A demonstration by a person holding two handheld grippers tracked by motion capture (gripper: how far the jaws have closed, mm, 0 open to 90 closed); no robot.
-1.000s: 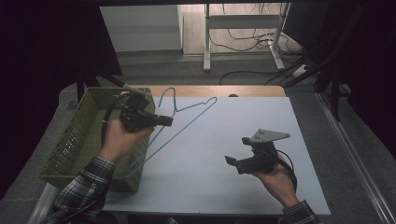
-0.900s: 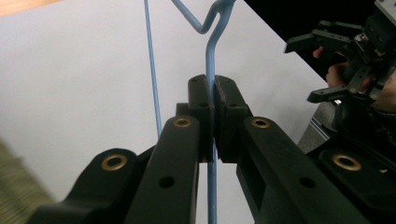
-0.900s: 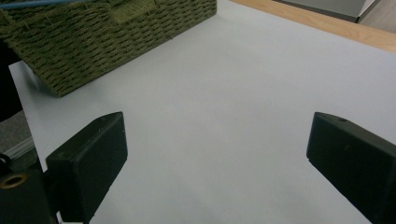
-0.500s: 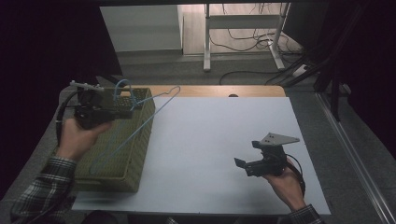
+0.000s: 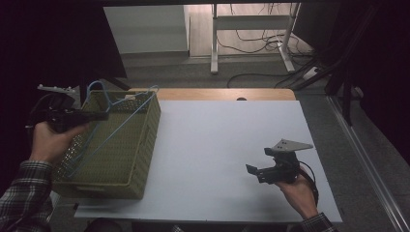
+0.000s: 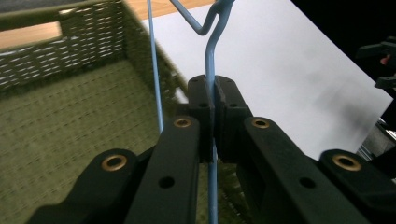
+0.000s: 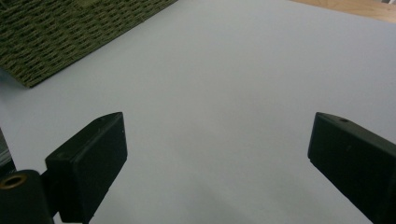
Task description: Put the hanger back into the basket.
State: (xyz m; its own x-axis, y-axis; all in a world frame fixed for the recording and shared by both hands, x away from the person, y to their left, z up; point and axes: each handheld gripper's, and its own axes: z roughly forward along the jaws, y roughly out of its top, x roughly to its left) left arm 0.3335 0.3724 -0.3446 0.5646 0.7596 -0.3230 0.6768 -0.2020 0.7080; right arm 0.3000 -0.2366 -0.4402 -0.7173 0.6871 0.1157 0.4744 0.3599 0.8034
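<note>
While left gripper point(image 6: 214, 100) clamps blue hanger point(image 6: 209, 70) over basket point(image 5: 140, 159), hook cropped; right gripper point(image 7: 217, 154) fingers spread.

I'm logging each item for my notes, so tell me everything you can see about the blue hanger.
The blue hanger is thin wire, seemingly coated light blue, bent into a triangular frame with a curved hook. The left gripper is shut on the wire just below the twisted neck, its jaws pressed together around it. The hanger hangs tilted inside the green woven basket, its hook rising above the basket's far left rim and its lower end reaching down toward the near left corner. Whether it touches the basket floor cannot be told.
</note>
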